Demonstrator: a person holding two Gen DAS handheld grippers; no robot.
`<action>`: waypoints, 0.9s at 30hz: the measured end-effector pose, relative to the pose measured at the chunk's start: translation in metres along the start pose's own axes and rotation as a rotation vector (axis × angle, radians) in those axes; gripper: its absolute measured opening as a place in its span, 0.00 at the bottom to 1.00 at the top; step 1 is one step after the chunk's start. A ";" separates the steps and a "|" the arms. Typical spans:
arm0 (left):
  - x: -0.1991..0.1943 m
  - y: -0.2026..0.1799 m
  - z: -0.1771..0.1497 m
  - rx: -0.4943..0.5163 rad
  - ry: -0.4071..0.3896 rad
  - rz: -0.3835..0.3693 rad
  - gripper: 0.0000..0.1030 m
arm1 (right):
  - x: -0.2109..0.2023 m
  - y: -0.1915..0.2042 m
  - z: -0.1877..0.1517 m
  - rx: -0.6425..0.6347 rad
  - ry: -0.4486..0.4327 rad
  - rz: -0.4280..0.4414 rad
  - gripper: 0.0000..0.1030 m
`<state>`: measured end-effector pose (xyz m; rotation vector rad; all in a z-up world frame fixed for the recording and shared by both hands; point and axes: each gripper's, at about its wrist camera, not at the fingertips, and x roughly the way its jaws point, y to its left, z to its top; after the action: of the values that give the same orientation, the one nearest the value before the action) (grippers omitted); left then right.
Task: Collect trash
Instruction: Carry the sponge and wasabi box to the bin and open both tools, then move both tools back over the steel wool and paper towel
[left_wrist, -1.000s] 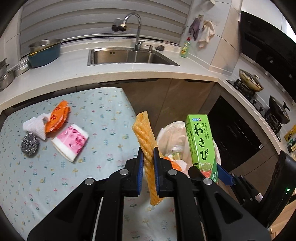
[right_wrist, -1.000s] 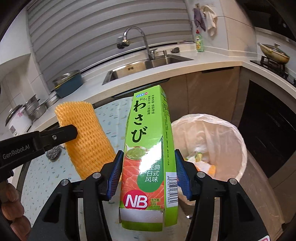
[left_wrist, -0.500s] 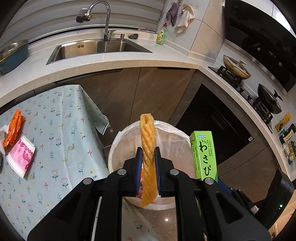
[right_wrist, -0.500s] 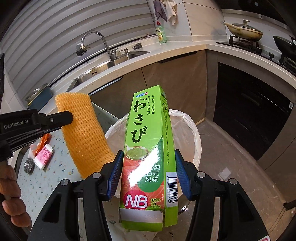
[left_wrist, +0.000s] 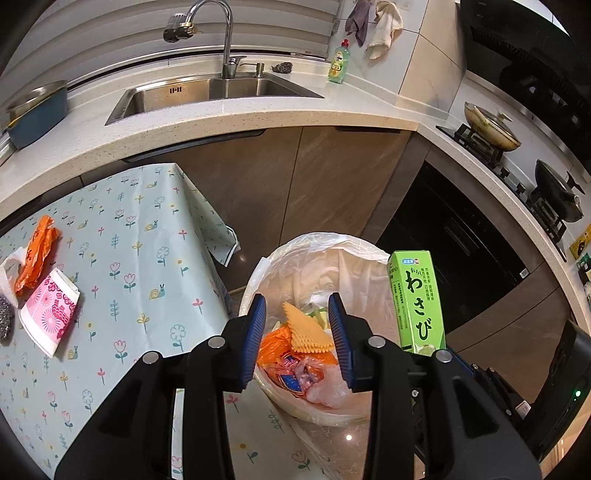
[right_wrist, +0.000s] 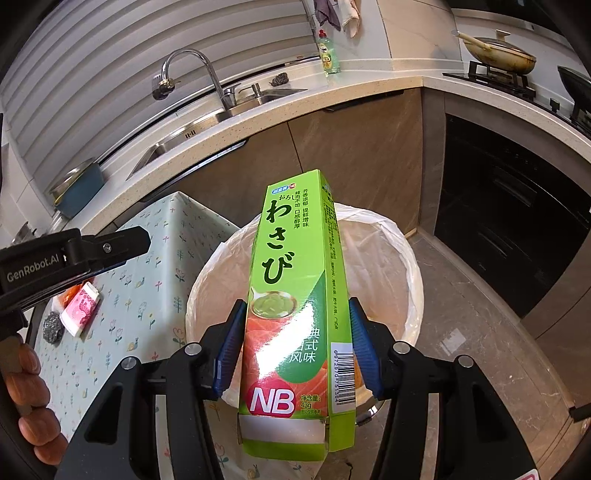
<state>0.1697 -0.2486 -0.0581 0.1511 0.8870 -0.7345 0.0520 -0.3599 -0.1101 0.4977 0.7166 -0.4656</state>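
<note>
Since a second ago, both of your grippers have swung off the floral-print tablecloth (left_wrist: 122, 266) and now sit over the white-lined round trash bin (left_wrist: 332, 251), and the yellow-orange foam mesh sleeve (left_wrist: 306, 328) that your left gripper (left_wrist: 297, 336) clamped has dropped into the bin. Its jaws are opening, with nothing pressed between the blue pads; the sleeve lies below them, on top of the rubbish.

Only the left wrist view lets you see into the bin: the sleeve rests on a crumpled orange plastic bag (left_wrist: 275, 345), with a pale clear wrapper (left_wrist: 325, 384) nearer you and some greenish scraps behind. In the right wrist view the tall green wasabi carton (right_wrist: 299, 295) blocks most of the bin's inside, so you see only the liner's rim (right_wrist: 391, 229). That view does show your left hand's fingers (right_wrist: 33, 387) on the gripper handle, which the left camera misses.

Your right gripper (right_wrist: 297, 347) is clamped on the carton's lower half, holding it upright above the bin's near edge.

On the tablecloth, well apart from the bin, remain a pink floral paper packet (left_wrist: 50, 312), an orange wrapper (left_wrist: 37, 254), a white tissue (left_wrist: 7, 273) and a steel scouring ball (left_wrist: 4, 317).
</note>
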 end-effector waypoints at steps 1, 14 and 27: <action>0.000 0.002 -0.001 -0.004 0.000 0.003 0.33 | 0.001 0.001 0.000 -0.002 0.002 0.001 0.51; -0.002 0.027 -0.006 -0.043 0.000 0.043 0.38 | 0.020 0.021 0.009 -0.033 0.015 -0.001 0.56; -0.032 0.079 -0.020 -0.140 -0.028 0.121 0.59 | -0.003 0.064 0.011 -0.072 -0.027 0.052 0.64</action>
<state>0.1939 -0.1642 -0.0605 0.0697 0.8912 -0.5589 0.0908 -0.3152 -0.0838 0.4406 0.6907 -0.3954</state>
